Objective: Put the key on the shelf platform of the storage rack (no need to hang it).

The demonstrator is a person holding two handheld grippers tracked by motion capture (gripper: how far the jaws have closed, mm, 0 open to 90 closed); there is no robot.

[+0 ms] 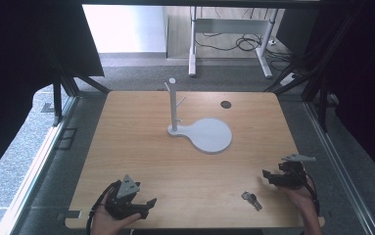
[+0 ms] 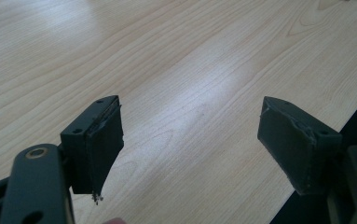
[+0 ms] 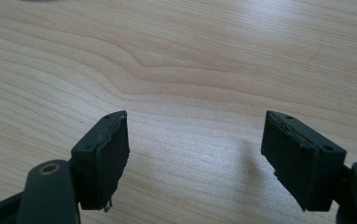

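Observation:
My left gripper [image 1: 147, 206] rests at the near left edge of the wooden table [image 1: 141, 147], held by a hand and pointing right. In the left gripper view its jaws [image 2: 190, 121] stand wide apart over bare wood, open with nothing between them. Near the table's right edge my right gripper [image 1: 267, 177] points left. Its jaws [image 3: 195, 126] are open too, with only wood grain between them. A small dark metal object [image 1: 251, 199], like a key or clip, lies on the table between the two grippers, closer to the right one.
A white stand [image 1: 174, 105] with a thin post and short pegs rises from a flat rounded base [image 1: 212, 135] at mid-table. A dark round spot [image 1: 225, 104] sits at the back right. Black frame legs flank the table, and a desk frame with cables stands beyond it.

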